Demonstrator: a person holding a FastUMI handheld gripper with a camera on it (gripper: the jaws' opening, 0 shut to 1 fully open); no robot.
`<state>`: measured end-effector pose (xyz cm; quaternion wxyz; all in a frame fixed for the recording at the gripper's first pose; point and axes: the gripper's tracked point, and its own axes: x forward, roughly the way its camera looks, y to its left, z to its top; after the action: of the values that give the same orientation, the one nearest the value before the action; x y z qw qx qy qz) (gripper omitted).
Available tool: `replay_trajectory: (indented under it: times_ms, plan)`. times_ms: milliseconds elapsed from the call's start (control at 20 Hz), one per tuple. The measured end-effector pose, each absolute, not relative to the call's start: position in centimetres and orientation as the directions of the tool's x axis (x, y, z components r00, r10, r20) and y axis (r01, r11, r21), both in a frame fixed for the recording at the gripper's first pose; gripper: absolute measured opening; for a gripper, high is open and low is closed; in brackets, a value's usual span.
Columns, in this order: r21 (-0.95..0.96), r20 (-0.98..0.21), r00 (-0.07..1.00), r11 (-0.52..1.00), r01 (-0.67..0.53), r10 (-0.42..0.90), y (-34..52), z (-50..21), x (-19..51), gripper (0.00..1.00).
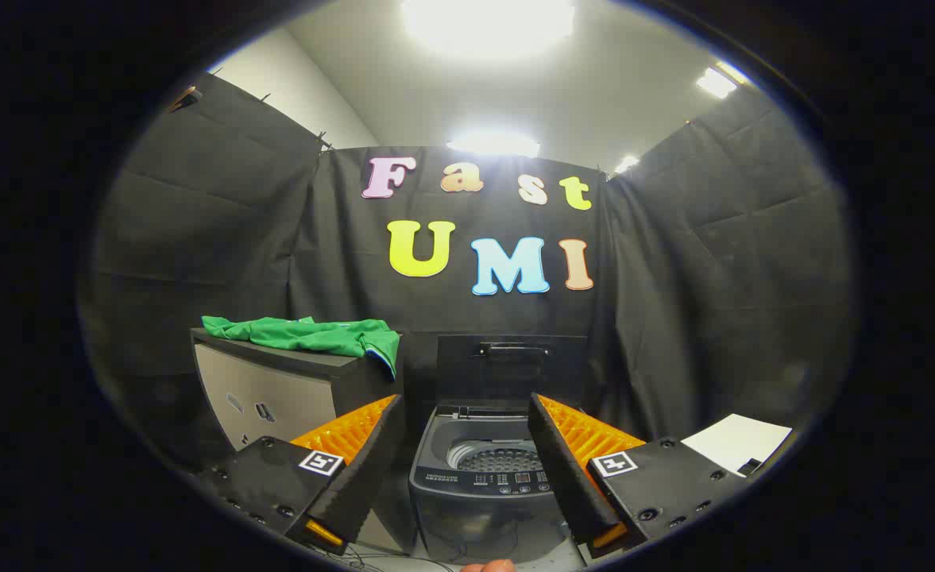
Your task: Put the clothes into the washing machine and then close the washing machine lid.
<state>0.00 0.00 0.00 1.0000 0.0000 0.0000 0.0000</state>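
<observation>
Gripper view: the gripper (467,417) is held with its fingers spread wide, nothing clamped between them. Beyond and between the fingers the washing machine (489,492) is seen, its lid (512,369) raised upright (drum exposed). The green clothes (312,334) are draped on a cabinet (264,393) just left of the machine, beyond the left finger.

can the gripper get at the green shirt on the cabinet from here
Probably yes. The gripper is open and holds nothing, and the green shirt lies uncovered on top of the cabinet, beyond the fingers and beside the washing machine. Nothing blocks the way.
</observation>
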Motion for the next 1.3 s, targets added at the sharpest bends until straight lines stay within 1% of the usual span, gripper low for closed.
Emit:
replay_trajectory:
  times_ms: [600,1300]
  plan:
    - [-0.039,0.03,1.0,0.999,0.006,-0.005,0.1,1.1,0.3,0.98]
    - [-0.036,0.023,0.999,0.999,0.039,-0.039,-0.8,1.1,0.1,0.98]
